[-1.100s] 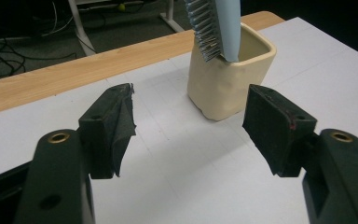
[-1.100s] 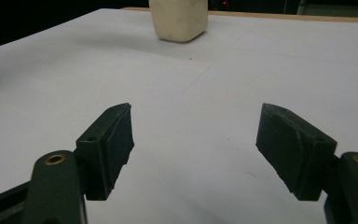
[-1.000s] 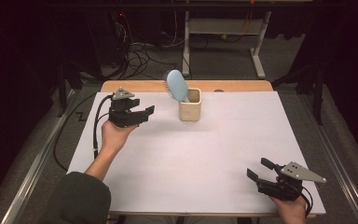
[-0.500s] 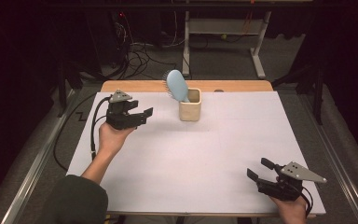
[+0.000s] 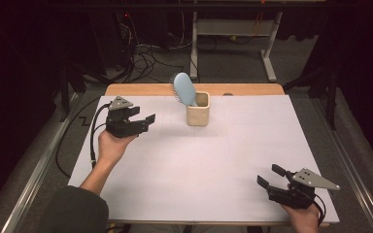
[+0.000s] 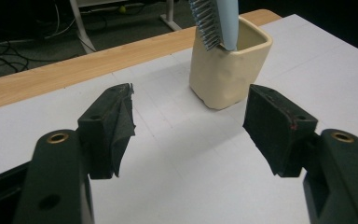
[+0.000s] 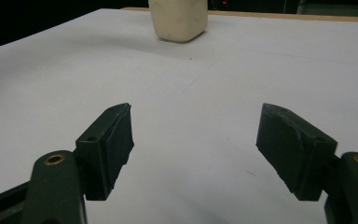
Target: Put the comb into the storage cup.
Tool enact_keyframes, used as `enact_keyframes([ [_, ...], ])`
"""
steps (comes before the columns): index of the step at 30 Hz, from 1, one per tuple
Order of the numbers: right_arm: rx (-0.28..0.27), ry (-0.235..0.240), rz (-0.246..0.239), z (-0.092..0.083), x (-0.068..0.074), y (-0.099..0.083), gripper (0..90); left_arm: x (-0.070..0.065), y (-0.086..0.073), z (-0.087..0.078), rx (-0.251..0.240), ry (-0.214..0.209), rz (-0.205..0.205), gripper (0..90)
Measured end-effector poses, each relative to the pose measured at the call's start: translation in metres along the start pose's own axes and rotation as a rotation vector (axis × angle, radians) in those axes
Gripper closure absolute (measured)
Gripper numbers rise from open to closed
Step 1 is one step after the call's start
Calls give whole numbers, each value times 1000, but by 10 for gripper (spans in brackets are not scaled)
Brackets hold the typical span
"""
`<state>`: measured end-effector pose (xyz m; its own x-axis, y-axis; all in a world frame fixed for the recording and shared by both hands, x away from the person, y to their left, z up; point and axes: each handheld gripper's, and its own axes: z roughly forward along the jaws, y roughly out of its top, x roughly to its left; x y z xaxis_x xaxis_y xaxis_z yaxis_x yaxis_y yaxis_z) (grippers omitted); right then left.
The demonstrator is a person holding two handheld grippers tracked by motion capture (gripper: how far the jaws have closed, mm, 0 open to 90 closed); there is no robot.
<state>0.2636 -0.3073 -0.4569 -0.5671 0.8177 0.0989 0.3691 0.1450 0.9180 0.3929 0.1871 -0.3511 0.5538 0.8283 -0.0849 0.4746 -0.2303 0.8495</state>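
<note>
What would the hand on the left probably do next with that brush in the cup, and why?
Probably ease the left gripper forward toward the blue hairbrush. Its jaws stand open with nothing between them, and they already point at the cream cup a little way ahead, where the brush stands leaning with its head above the rim. The right gripper rests open, far off at the near edge.

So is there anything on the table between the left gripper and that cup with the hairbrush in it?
Nothing visible. The left gripper is open and empty, and bare white table lies between it and the cream cup holding the blue hairbrush.
</note>
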Motion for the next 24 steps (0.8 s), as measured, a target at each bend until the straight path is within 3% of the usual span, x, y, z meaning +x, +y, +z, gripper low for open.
enact_keyframes([
  [24, 1, -2, 2, 0, 0, 0, 275, 1, -12, -14, -11, -6, -5, 331],
])
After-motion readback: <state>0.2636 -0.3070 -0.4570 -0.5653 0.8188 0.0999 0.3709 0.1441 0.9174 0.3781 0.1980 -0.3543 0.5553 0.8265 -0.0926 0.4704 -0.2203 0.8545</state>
